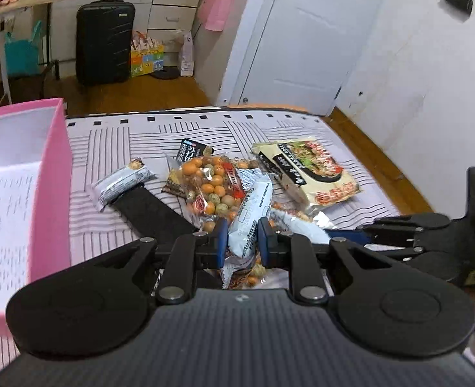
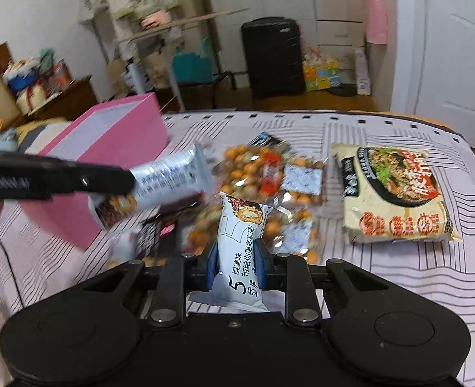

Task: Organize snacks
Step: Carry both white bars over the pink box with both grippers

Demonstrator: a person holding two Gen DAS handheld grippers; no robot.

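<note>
Left hand-held gripper (image 1: 243,237), black with blue pads, clamped on a pale grey-white wrapped snack bar with dark print (image 1: 248,222); bar upright between the pads, lifted above the pile. Same gripper seen from the right wrist view as a dark arm (image 2: 76,179) reaching in from the left edge, its bar (image 2: 169,179) jutting out sideways in front of the box (blurred there).

Right hand-held gripper (image 2: 237,266), same black build and blue pads, closed on a second white wrapped snack bar with a biscuit picture at its top end (image 2: 240,248); bar standing nearly upright, tail end hanging below the pads.

On the lilac bedspread with black line pattern (image 1: 115,135): a clear plastic bag of orange and green coated nuts (image 1: 210,187) in the middle of the heap, a small dark packet (image 1: 190,148) just behind it, another grey wrapped bar (image 1: 121,185) lying apart to the left, partly over a flat black strip (image 1: 153,209). Cream-coloured flat noodle packet with a bowl picture (image 2: 392,193) to the right of the heap, near it but not clearly touching.

Open pink cardboard box with white inside (image 1: 55,174) at the left edge of the bed, a printed sheet lying in its bottom. Black hard-shell suitcase (image 1: 105,42) upright on the wooden floor beyond, white panelled door (image 1: 308,38) to the right.
</note>
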